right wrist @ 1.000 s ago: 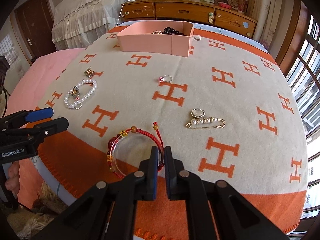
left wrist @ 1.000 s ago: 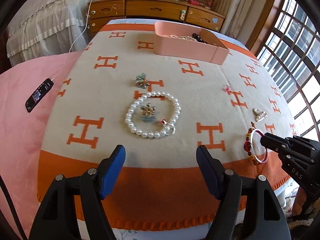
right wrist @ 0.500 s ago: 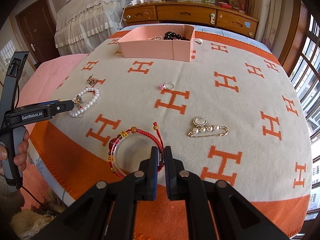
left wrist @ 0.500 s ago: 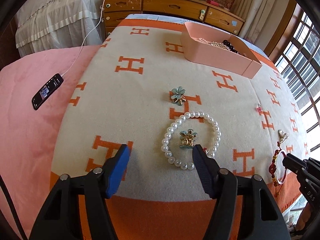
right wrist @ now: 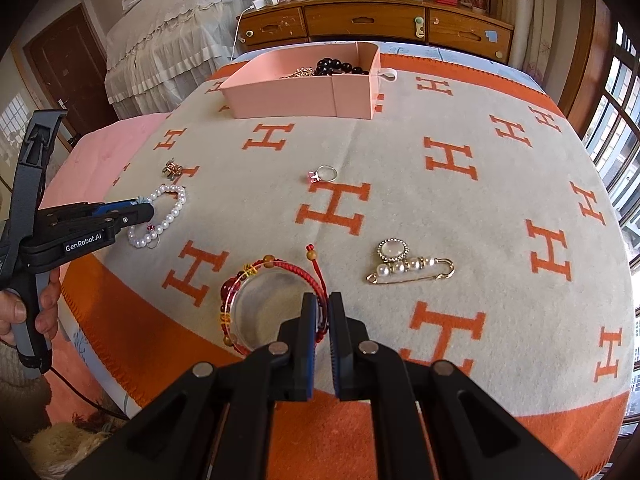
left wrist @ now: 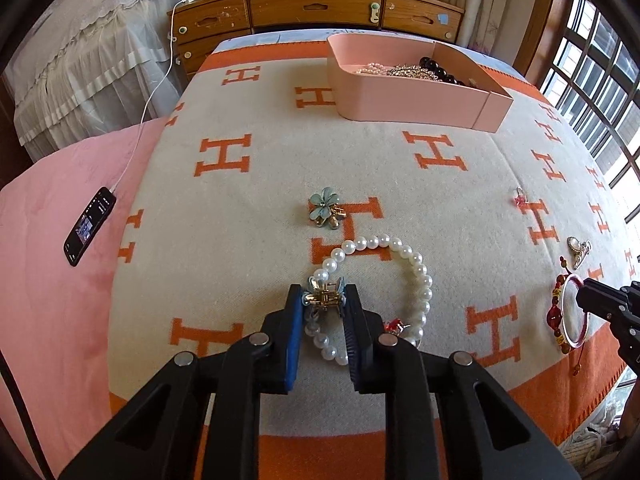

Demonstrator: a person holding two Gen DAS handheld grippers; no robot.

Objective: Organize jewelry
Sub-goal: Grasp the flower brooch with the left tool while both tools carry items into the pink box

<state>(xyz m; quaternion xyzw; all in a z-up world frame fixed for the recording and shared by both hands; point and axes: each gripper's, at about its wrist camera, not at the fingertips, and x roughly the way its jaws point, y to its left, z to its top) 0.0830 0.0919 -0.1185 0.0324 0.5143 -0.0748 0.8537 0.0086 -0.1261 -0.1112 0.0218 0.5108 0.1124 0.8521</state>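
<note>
A small blue-and-gold flower clip [left wrist: 325, 299] lies inside the ring of a white pearl bracelet [left wrist: 416, 264] on the blanket. My left gripper [left wrist: 323, 290] is closing on the clip, and its blue pads touch both sides. Near the front edge, my right gripper [right wrist: 323, 298] is shut on the cord of a red beaded bracelet [right wrist: 248, 276] that lies flat. A pink box [left wrist: 412, 100] at the far side holds pearls and dark beads. A second flower clip [left wrist: 325, 208], a pink-stone ring [right wrist: 324, 174] and a pearl brooch pin [right wrist: 408, 264] lie loose.
The orange-and-cream blanket [left wrist: 280, 168] covers the bed. A phone [left wrist: 90, 226] on a white cable lies on the pink sheet at the left. A wooden dresser [left wrist: 320, 8] stands behind the bed, and windows run along the right. A hand [right wrist: 24, 312] holds the left gripper's handle.
The left gripper moved forward over the pearl bracelet and its jaws narrowed from wide apart onto the flower clip. The right gripper stayed shut on the red bracelet.
</note>
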